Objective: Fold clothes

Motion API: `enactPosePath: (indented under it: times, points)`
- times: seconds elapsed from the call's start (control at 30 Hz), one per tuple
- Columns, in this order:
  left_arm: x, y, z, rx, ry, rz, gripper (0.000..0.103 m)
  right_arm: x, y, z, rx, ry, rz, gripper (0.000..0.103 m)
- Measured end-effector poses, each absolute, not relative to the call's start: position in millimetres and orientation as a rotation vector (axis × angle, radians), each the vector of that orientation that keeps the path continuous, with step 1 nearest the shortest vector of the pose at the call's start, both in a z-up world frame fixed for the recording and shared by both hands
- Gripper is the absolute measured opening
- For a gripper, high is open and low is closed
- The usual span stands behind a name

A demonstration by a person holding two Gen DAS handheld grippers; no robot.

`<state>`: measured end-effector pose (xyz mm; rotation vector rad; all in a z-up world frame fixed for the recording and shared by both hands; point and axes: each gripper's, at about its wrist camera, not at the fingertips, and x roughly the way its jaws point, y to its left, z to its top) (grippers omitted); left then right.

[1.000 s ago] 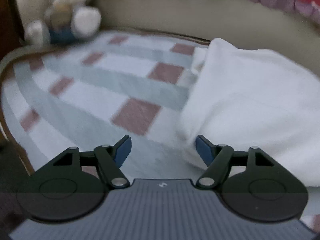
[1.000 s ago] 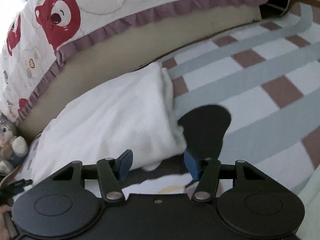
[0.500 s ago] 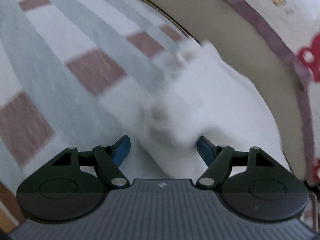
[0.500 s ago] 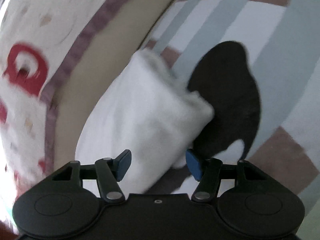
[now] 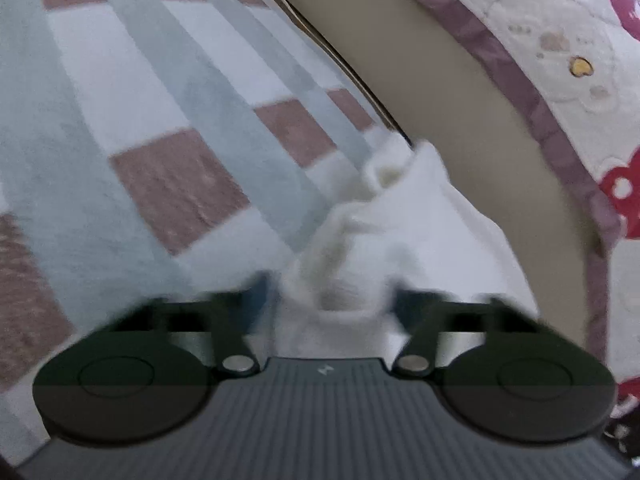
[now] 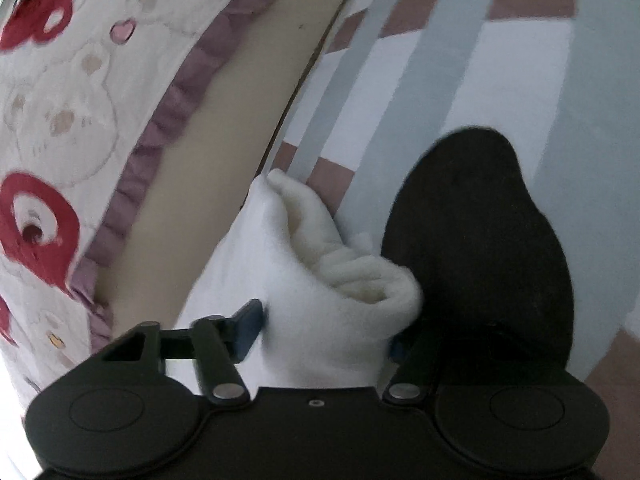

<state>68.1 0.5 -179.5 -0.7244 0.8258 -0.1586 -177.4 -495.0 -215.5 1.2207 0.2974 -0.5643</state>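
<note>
A white fleecy garment (image 5: 404,240) lies folded on the checked bed cover, against the beige side of a mattress. In the left wrist view its bunched corner sits between the fingers of my left gripper (image 5: 328,296), which are blurred and closing on it. In the right wrist view the garment (image 6: 320,280) fills the gap of my right gripper (image 6: 320,328), whose blue pads (image 6: 248,324) press its sides. A black garment (image 6: 480,248) lies on the cover just right of the white one.
The bed cover (image 5: 160,128) has grey, white and reddish-brown checks. A beige mattress side (image 5: 460,120) and a quilt with red bear prints and a purple frill (image 6: 60,120) rise right behind the white garment.
Both grippers have moved forward onto the white garment's two near corners and their fingers have come in against the cloth. The views have tilted; the plush rabbit has left the left view.
</note>
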Motion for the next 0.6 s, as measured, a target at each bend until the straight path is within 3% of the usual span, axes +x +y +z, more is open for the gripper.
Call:
enactPosePath:
  times: [0.1,0.2,0.6]
  points:
    - [69,9,-168,-0.784,0.819,-0.213,0.017,-168,-493,-195,1.047,0.344,-0.547,0.024]
    - [58,13,-135,-0.673,0.773,-0.267,0.015,-168,-491,-167,0.946,0.367,-0.514,0.022]
    - [-30,3,-88,-0.356,0.834,-0.328,0.014,-230,-483,-131,0.876,0.478,-0.445,0.021]
